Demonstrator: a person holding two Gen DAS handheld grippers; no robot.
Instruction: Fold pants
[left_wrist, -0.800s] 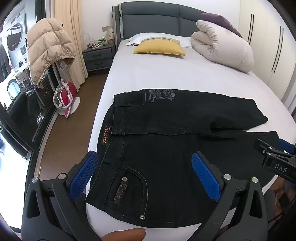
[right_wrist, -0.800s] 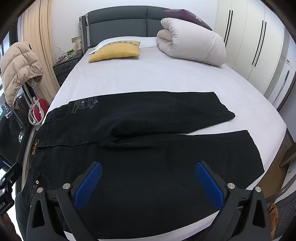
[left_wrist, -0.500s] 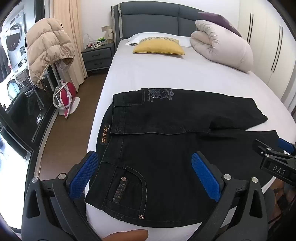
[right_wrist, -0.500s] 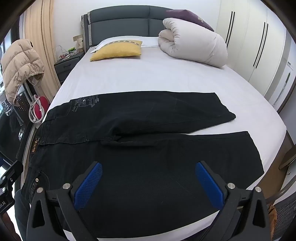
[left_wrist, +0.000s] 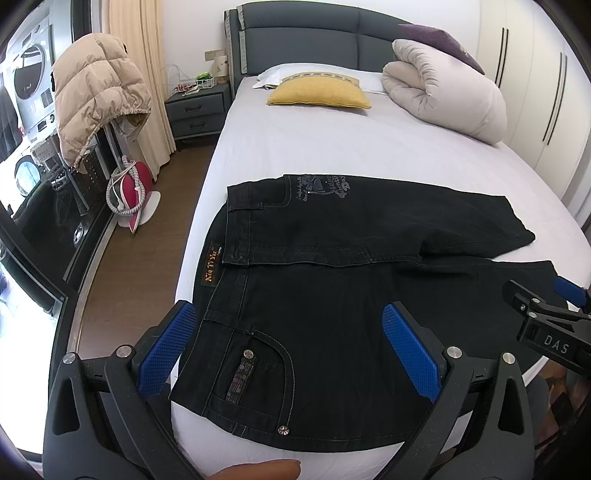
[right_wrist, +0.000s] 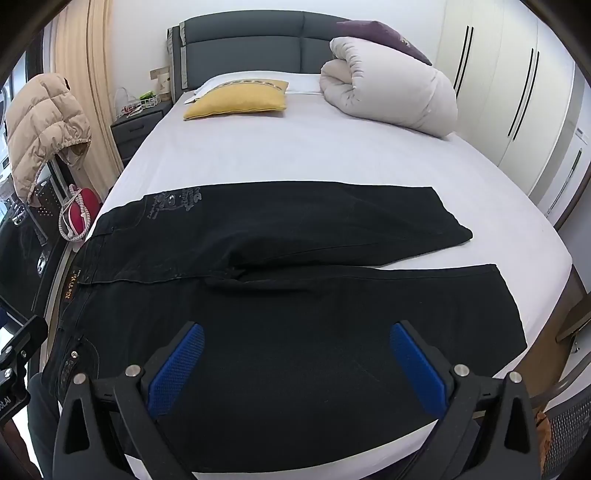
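Black denim pants, spread flat across the foot end of bed, waistband toward the bed's left edge, both legs running toward its right edge. Far leg lying apart from near leg at the hems, white sheet showing between them. Brown brand patch on the waistband; studded back pocket at the near corner; grey printed motif on the far hip.

Left gripper: blue-padded fingers spread wide, holding nothing, poised above the waistband end of the pants. Right gripper: blue-padded fingers likewise parted, empty, poised above the near leg, beside the bed's near edge.

Yellow cushion at the head of the bed. Rolled white duvet at the bed's right head corner, purple pillow behind it. Grey nightstand left of the bed's head. Beige puffer jacket hung farther left of the bed.
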